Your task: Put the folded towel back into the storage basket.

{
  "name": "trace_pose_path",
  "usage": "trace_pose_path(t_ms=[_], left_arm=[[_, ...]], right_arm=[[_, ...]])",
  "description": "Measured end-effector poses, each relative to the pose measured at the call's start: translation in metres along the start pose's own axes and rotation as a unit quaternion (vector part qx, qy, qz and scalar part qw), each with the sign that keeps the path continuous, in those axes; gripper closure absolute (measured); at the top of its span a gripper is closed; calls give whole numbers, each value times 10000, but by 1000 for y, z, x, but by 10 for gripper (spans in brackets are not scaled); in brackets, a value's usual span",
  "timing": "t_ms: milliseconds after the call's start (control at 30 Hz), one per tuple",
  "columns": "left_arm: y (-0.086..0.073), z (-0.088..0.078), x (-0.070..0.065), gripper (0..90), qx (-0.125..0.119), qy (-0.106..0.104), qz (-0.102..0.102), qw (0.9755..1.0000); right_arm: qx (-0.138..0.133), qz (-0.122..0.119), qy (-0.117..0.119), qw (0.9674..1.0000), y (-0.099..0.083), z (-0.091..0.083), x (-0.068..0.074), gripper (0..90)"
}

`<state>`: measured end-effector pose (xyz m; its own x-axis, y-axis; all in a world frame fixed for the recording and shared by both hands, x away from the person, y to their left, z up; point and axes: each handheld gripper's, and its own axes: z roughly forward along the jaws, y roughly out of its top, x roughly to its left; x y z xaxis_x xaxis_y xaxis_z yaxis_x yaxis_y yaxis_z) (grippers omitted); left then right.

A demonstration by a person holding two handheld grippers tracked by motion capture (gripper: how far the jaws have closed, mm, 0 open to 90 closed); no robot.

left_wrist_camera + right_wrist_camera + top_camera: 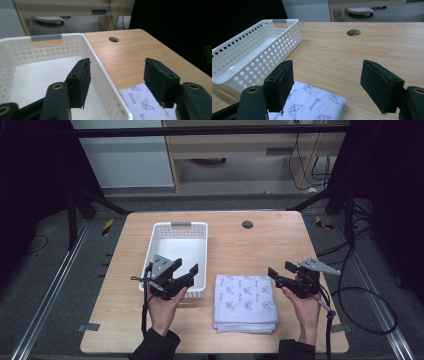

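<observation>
A white perforated basket [202, 251] stands left of centre on the wooden table [260, 245], and its white floor shows bare. A folded white towel [246, 302] printed with small dark figures lies at the front, right of the basket. My left gripper [186, 268] hovers open over the basket's near right corner, with nothing between its jaws. My right gripper [281, 269] is open by the towel's far right corner, holding nothing. The left gripper view has the left gripper [117, 75] straddling the basket wall [100, 65], with the towel [142, 102] to the right. The right gripper [327, 77] stands above the towel [312, 103], with the basket [262, 50] at left.
A round cable hole [247, 224] sits near the table's far edge. Dark frame legs [75, 215] flank the table, and cables [365, 295] lie on the floor at right. Wooden furniture [240, 145] stands behind. Bare tabletop stretches right of the basket.
</observation>
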<state>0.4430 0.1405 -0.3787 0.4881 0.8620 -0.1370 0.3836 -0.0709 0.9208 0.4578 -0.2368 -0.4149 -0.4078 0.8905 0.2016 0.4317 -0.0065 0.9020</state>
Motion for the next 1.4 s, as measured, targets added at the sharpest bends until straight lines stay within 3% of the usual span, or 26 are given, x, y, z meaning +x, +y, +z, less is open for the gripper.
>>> trace_pose_path(t_ms=[133, 333, 500, 967, 1267, 1400], left_arm=[[-7, 5, -11, 390, 76, -114, 57, 9999], [-21, 9, -26, 399, 172, -157, 197, 9995], [-35, 12, -33, 412, 275, -235, 199, 9991], [-68, 11, -48, 458, 528, -257, 210, 9981], [-95, 14, -54, 468, 866, -270, 221, 9956], [-103, 21, -55, 469, 1003, -313, 77, 9944]], right_arm=[[38, 88, 3, 10000, -4, 5, -5, 290], [325, 3, -62, 9995, -14, 14, -7, 300], [453, -19, -44, 9990, -19, 19, -6, 312], [772, -64, -78, 9970, -33, 28, -4, 330], [923, -43, -89, 9957, -44, 34, -5, 340], [986, -49, -114, 9951, -47, 36, -7, 349]])
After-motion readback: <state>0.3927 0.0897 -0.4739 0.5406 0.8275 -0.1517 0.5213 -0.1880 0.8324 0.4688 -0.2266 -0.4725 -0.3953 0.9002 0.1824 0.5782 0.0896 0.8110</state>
